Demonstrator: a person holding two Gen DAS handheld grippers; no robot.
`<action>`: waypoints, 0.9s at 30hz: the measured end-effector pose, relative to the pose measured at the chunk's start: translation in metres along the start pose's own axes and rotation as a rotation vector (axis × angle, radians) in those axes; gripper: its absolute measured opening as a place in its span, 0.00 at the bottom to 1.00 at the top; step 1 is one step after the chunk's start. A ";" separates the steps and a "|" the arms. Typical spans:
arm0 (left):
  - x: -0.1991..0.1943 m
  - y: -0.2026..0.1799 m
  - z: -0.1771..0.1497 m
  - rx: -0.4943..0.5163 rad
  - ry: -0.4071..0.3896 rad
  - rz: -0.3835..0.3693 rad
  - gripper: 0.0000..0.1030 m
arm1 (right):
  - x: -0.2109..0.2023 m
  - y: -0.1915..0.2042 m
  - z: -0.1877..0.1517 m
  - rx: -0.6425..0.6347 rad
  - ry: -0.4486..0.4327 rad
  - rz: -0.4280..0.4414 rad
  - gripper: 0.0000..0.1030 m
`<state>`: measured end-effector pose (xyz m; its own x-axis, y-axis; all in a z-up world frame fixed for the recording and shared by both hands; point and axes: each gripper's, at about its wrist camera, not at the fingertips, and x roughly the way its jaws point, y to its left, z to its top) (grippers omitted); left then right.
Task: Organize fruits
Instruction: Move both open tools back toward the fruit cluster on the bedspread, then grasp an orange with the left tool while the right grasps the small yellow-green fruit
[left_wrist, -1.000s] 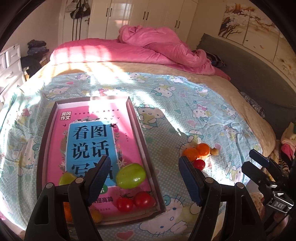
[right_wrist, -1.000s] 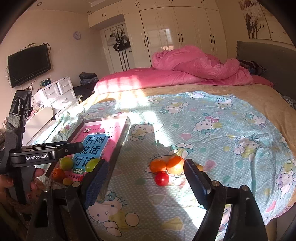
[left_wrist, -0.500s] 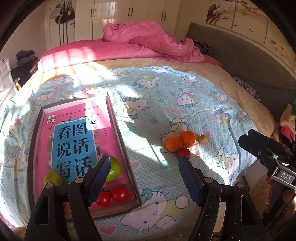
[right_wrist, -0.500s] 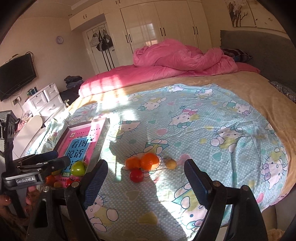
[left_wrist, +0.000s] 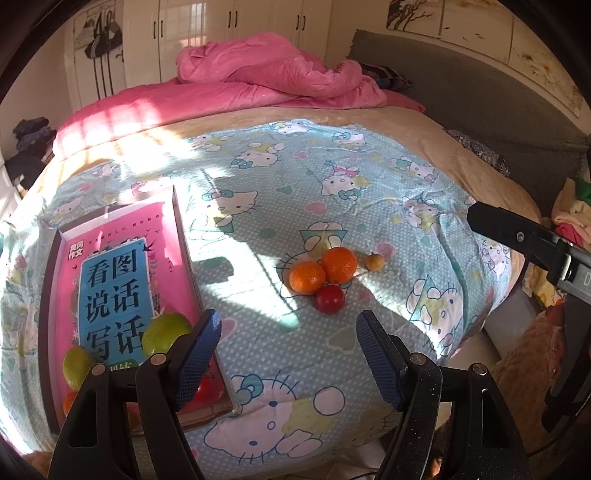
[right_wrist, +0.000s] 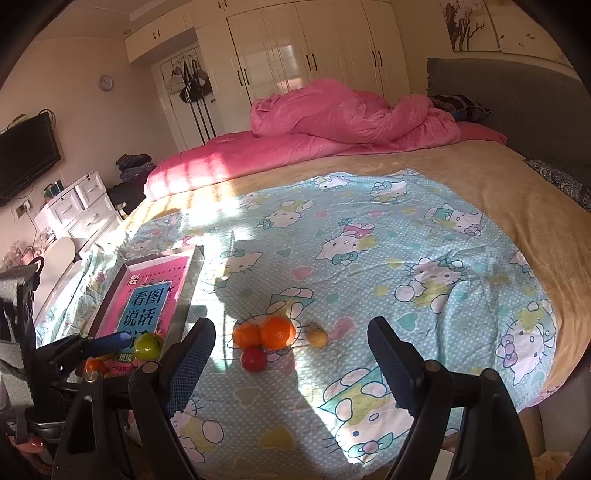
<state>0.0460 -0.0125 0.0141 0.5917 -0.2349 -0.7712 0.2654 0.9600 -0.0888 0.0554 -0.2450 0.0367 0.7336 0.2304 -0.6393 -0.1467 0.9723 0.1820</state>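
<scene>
We see our left gripper (left_wrist: 288, 354) with its jaws spread apart and nothing between them, hovering above the cartoon-print sheet (left_wrist: 258, 206). Our right gripper (right_wrist: 291, 360) is likewise released and empty. Just beyond both sets of fingertips, the loose fruits lie bunched on the sheet: two oranges (left_wrist: 323, 269) touching each other, a red tomato (left_wrist: 329, 299) pressed against their near side, and a small yellowish fruit (left_wrist: 375, 261) slightly apart to the right. To the left sits the tray (left_wrist: 46, 332), lined with a pink book and holding green fruits (left_wrist: 164, 332) and other fruit at its near end.
</scene>
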 end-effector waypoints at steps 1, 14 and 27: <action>0.000 -0.001 0.000 0.002 0.003 0.003 0.75 | -0.001 -0.001 0.002 -0.003 0.003 -0.003 0.82; 0.018 -0.010 0.012 0.010 0.034 0.005 0.75 | -0.001 -0.024 0.026 0.014 0.022 -0.018 0.82; 0.051 -0.017 0.031 0.044 0.079 0.012 0.75 | 0.023 -0.039 0.035 -0.037 0.114 -0.001 0.82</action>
<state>0.0952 -0.0454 -0.0037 0.5335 -0.2088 -0.8196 0.2931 0.9546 -0.0525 0.1016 -0.2787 0.0409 0.6541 0.2305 -0.7205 -0.1722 0.9728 0.1548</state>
